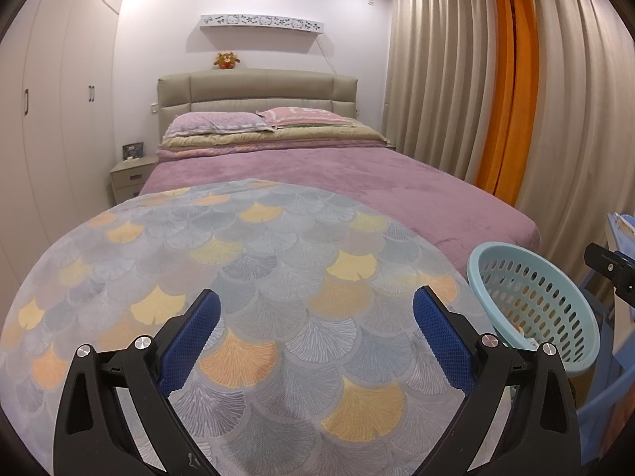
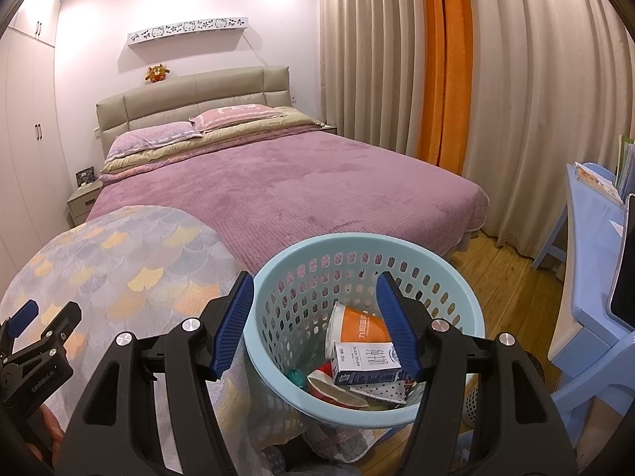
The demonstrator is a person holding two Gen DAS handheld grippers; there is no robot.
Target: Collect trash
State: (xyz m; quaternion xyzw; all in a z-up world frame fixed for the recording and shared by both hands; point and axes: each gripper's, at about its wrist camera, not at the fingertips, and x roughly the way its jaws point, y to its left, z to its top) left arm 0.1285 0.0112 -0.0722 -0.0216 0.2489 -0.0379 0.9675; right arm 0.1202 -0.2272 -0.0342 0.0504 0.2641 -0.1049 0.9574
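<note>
Trash (image 2: 359, 353) is lying in the pale blue basket (image 2: 472, 317) at the patterned cover's (image 1: 246, 261) right edge. Your right gripper (image 2: 315, 319) is hovering over its rim, spread wide, pinching nothing. Your left gripper (image 1: 316, 319) is spread wide over the cover. Bare wood floor (image 2: 504, 277) is lying right of the basket.

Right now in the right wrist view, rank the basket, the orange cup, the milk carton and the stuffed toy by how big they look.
1. basket
2. orange cup and milk carton, which look alike
3. stuffed toy, though it sits far off, so this is apparent size only
</note>
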